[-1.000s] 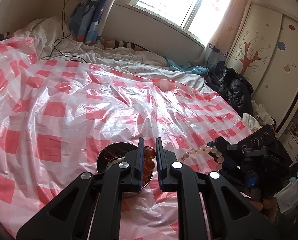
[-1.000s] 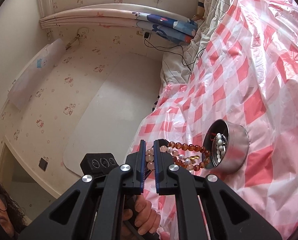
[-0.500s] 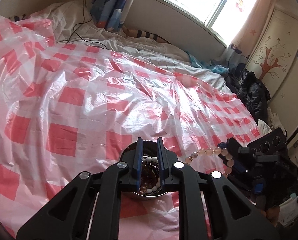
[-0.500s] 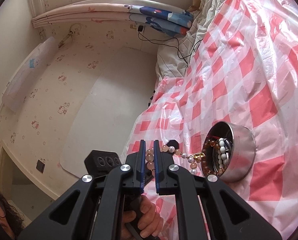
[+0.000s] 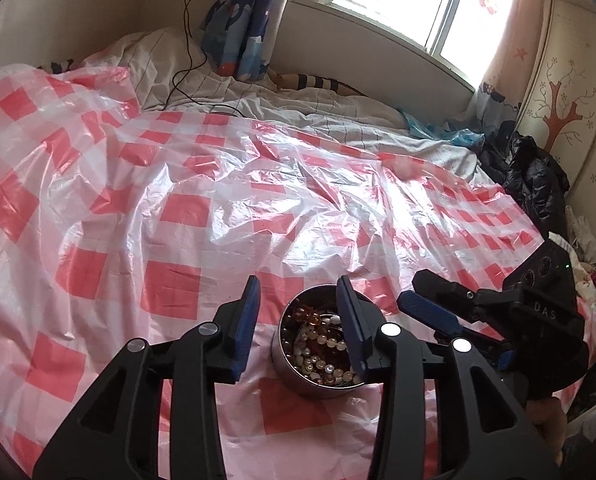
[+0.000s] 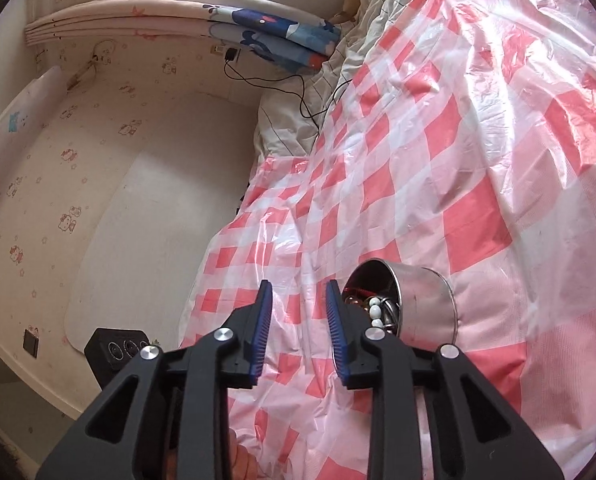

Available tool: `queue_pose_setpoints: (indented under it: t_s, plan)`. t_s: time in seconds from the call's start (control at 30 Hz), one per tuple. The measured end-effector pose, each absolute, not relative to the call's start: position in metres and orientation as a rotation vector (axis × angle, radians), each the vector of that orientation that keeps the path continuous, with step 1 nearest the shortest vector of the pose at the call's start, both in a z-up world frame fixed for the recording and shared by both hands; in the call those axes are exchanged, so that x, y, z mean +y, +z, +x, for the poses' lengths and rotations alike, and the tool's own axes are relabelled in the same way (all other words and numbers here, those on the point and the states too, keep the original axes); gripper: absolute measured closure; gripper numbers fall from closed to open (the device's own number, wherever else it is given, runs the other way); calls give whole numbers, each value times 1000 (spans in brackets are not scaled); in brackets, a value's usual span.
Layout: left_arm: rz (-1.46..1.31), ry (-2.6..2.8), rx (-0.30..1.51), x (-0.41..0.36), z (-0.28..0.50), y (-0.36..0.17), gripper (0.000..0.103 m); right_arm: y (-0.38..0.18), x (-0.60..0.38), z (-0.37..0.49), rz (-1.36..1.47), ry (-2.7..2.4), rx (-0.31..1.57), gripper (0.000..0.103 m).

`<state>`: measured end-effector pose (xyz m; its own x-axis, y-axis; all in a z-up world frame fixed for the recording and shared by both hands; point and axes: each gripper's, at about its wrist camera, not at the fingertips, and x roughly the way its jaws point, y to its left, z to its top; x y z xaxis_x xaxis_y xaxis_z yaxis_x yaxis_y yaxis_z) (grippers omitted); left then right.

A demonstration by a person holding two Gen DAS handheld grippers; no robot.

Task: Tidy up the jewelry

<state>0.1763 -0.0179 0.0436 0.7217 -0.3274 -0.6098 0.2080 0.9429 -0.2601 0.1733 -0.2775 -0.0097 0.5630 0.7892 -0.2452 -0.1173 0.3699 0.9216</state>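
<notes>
Both bead strings, pinched in your grippers a second ago, are now lying in the metal tin on the checked plastic sheet. Your left gripper and right gripper have just been opening; both jaws are standing spread, holding nothing.

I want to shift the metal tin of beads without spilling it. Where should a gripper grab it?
Probably the round metal tin by its rim, from above: one finger inside, one outside. It stands upright and open-topped on soft, crinkled plastic sheet, and its body looks wide for a side grasp.
</notes>
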Motion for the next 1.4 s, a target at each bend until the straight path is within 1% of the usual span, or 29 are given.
queue_pose_setpoints:
  t_s: [0.07, 0.13, 0.17, 0.2, 0.33, 0.43, 0.5, 0.53, 0.6, 0.67, 0.7, 0.77, 1.1, 1.4]
  plan:
    - [-140, -270, 689, -21, 173, 45, 52, -6, -275, 170, 998, 662, 779, 62]
    - [-113, -248, 677, -24, 170, 47, 48, -2, -273, 167, 954, 652, 788, 58]
    - [-103, -241, 674, -24, 169, 48, 44, -1, -271, 165, 922, 634, 797, 52]
    - [-87, -229, 669, -25, 166, 49, 43, 1, -271, 163, 898, 619, 800, 46]
    - [-51, -194, 659, -24, 159, 51, 29, 5, -268, 157, 819, 559, 813, 39]
    - [-50, -175, 650, -20, 154, 55, 23, 11, -265, 151, 728, 501, 815, 32]
    - [-44, -158, 642, -18, 150, 57, 19, 15, -262, 147, 661, 451, 820, 23]
    - [-42, -152, 639, -16, 148, 57, 18, 16, -261, 145, 633, 431, 822, 22]
    - [-35, -145, 634, -14, 143, 58, 15, 19, -260, 140, 576, 382, 830, 16]
    - [-28, -134, 630, -13, 139, 59, 11, 21, -259, 133, 519, 336, 834, 13]
    - [-25, -130, 628, -12, 136, 60, 10, 21, -258, 127, 482, 305, 835, 10]
    - [-16, -131, 629, -11, 130, 60, 8, 22, -258, 114, 420, 251, 829, 9]
    - [-7, -159, 685, -11, 95, 47, 8, 17, -247, 47, 192, 83, 792, 8]
    - [-5, -162, 732, -14, 71, 29, 8, 13, -238, 25, 133, 40, 780, 8]
